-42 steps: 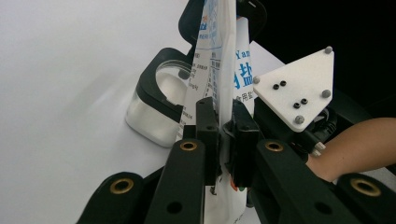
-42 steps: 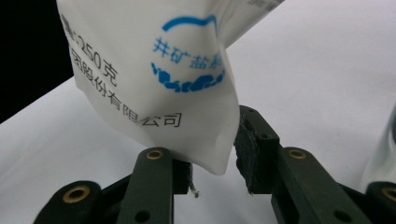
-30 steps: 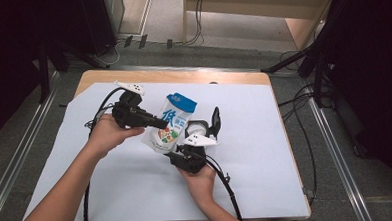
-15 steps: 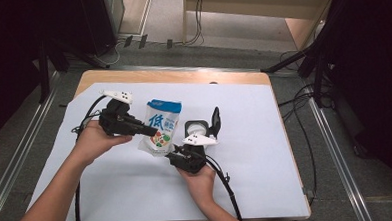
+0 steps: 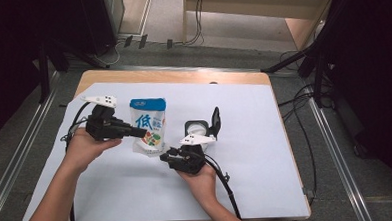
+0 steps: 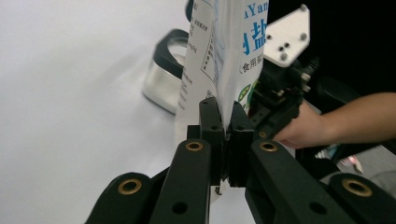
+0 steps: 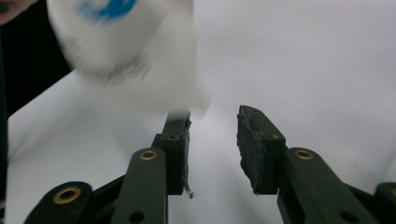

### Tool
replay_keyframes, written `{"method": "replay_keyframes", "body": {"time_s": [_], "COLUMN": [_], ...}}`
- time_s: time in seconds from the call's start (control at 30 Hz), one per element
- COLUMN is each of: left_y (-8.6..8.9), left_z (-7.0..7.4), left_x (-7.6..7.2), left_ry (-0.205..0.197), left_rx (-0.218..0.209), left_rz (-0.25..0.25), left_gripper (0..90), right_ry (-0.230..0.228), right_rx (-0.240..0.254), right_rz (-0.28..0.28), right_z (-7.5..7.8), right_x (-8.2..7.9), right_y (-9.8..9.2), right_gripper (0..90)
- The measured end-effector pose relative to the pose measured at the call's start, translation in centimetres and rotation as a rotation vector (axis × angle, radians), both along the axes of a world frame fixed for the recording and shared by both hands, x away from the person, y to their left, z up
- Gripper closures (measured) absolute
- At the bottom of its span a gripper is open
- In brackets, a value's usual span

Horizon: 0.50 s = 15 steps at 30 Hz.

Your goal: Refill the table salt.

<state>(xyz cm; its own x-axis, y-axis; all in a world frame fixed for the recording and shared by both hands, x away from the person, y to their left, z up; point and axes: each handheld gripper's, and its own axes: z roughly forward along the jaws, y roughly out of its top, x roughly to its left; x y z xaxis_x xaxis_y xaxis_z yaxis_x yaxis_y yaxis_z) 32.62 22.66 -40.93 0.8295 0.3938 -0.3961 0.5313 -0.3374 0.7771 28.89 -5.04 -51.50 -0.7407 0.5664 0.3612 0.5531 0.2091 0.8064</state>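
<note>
The left gripper point(image 5: 135, 131) is clamping the white pouch's point(image 5: 148, 123) edge; the right gripper point(image 7: 212, 140) is standing open, its jaws having just been widening, apparently empty.

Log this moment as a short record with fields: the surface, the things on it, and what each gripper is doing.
surface: white sheet over a wooden table
held thing: white plastic pouch with blue top band and blue print, upright
left gripper: fingers shut on the pouch's edge
right gripper: fingers apart, jaws just opening, nothing between them
other thing: round silver metal container with black flip lid raised, beside the pouch
</note>
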Motion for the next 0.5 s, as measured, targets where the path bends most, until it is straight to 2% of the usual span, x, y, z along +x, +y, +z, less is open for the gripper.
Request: {"method": "replay_keyframes", "body": {"time_s": [0.07,0.2,0.3,0.33,0.37,0.5], "left_y": [0.5,1.2,1.5,1.6,1.6,1.9], "left_z": [0.0,-0.2,-0.4,-0.6,-0.7,-1.4], "left_x": [0.1,0.2,0.5,0.6,0.6,1.5], "left_ry": [-0.008,-0.016,-0.021,-0.041,-0.045,-0.035], "left_rx": [0.006,-0.002,0.033,0.05,0.054,0.09], "left_rz": [0.031,0.072,0.105,0.126,0.131,0.182], "left_gripper": [89.7,89.6,89.6,89.6,89.6,89.5], "right_ry": [-0.012,0.002,0.012,0.018,0.011,-0.004], "right_rx": [-0.014,-0.01,0.005,0.009,0.007,-0.015], "right_rz": [0.002,0.014,0.043,0.061,0.082,0.105], "right_z": [0.2,0.7,1.2,1.3,1.6,2.3], "right_x": [-0.3,-0.5,-0.6,-0.6,-0.7,-1.1], "right_y": [-0.4,-1.4,-2.2,-2.4,-2.7,-3.8], "right_gripper": [65.2,64.4,61.6,61.0,60.5,59.8]}}
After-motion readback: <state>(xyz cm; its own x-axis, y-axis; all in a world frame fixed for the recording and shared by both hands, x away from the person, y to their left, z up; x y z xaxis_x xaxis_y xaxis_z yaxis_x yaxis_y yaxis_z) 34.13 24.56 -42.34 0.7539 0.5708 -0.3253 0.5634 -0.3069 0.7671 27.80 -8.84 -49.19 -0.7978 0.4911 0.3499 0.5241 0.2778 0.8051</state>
